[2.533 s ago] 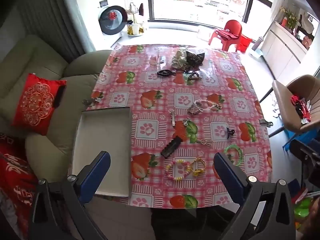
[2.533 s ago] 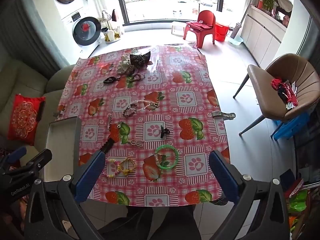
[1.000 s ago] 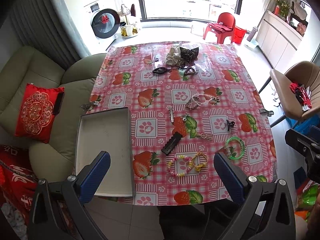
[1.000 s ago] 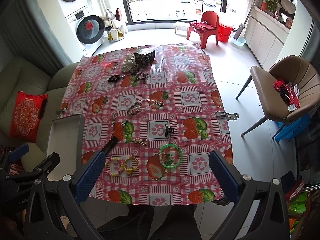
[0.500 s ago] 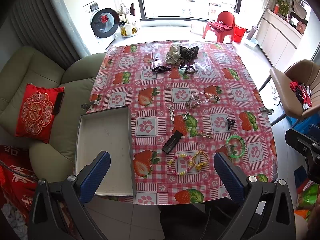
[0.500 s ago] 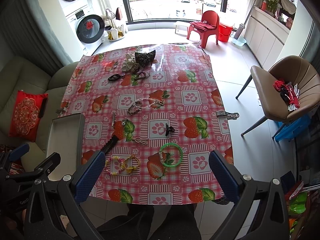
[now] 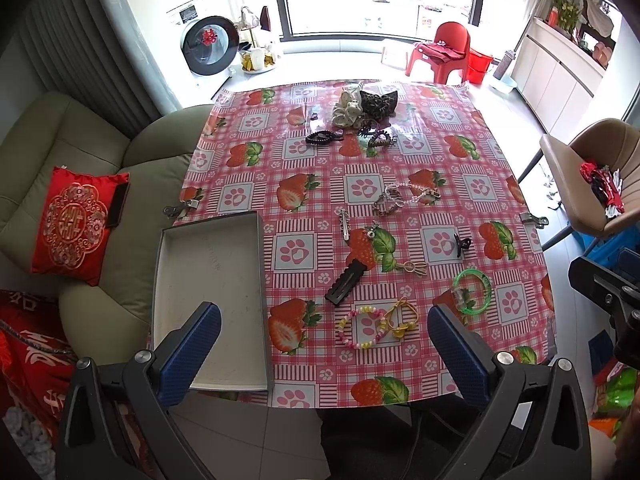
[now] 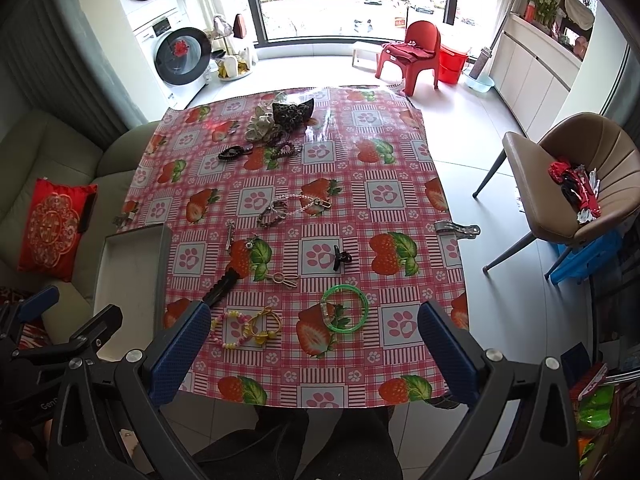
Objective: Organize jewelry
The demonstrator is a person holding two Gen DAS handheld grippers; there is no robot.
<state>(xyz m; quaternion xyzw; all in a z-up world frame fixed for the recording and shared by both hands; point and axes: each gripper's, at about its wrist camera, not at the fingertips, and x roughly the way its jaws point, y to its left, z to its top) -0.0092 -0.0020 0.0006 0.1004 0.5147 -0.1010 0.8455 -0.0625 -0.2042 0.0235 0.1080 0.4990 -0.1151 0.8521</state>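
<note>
Several pieces lie scattered over my desk (image 7: 472, 152), and the biggest thing on it, the white tray (image 7: 208, 280) at the left edge, has nothing in it, so I judge nothing is sorted yet. Both my left tool (image 7: 324, 344) and my right tool (image 8: 312, 344) hang above the near edge, spread wide, holding nothing. Of the loose items, the black hair clip (image 7: 346, 282) is stiff and flat; I would pinch it across its narrow width. The green bangle (image 8: 345, 308) is rigid, light and probably slick, so I would take it across the rim, one finger inside the ring. The bead bracelet (image 7: 363, 333) and the yellow hair ties (image 7: 404, 316) touch each other; both are limp and may drag along together. The chain (image 7: 404, 198) further back is floppy and could slide out of a loose grip. The small claw clip (image 8: 341, 258) and the gold pin (image 8: 285, 278) are tiny and sit flat on the glossy cloth, hard to get under. The heap of scrunchies (image 7: 364, 110) at the far end is soft. Nothing blocks the way to the tray.
</note>
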